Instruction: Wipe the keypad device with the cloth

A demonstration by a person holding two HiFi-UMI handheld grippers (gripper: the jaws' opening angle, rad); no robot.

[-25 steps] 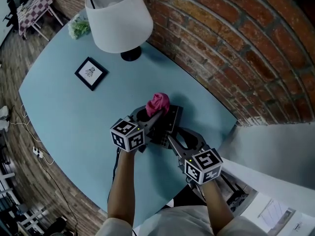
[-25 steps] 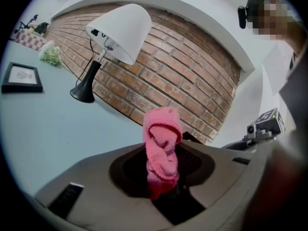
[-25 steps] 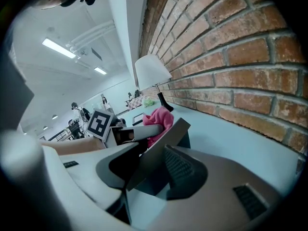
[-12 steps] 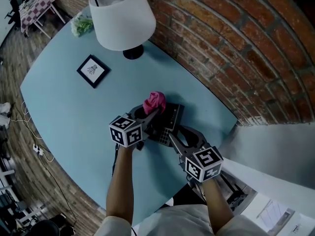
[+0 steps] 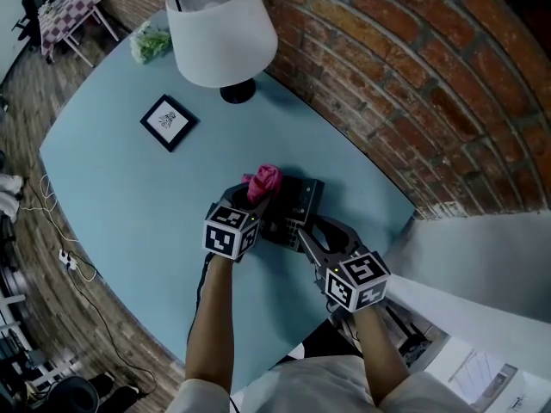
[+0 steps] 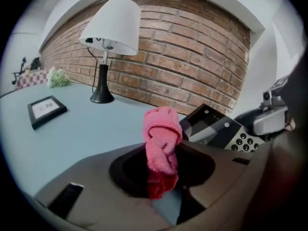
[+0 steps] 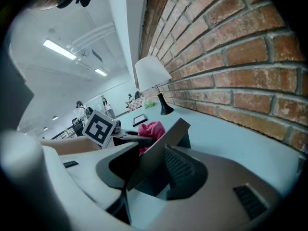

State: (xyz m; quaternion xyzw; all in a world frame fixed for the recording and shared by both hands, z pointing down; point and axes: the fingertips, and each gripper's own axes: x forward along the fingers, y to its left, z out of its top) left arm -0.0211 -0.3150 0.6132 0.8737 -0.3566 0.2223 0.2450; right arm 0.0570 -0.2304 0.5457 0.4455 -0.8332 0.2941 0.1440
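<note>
Seen from above, I have both tools working close together near the brick wall (image 5: 405, 67) side of a pale blue table (image 5: 129, 188). My left gripper (image 5: 256, 200) is pinching a pink cloth (image 6: 161, 138), and the bunched wad stands up out of the closed jaws so that a soft, rounded end faces forward for rubbing. The keypad device (image 5: 294, 206), a dark slab with a small screen and round keys, sits just beside and to the right of the cloth. From the left gripper view I cannot tell whether the cloth is touching its left edge or sits just short of it. My right gripper (image 5: 304, 231) is clamped on the near edge of the device, which shows as a dark panel slanting up between the jaws. I judge this grip is there to steady the device so it does not slide while being wiped. Farther along the table, well apart from the work, stand a table lamp (image 5: 220, 31) with a white shade and a small black picture frame (image 5: 169, 121). The keys look not yet covered by the cloth, so the wiping seems to be in an early pass.
</note>
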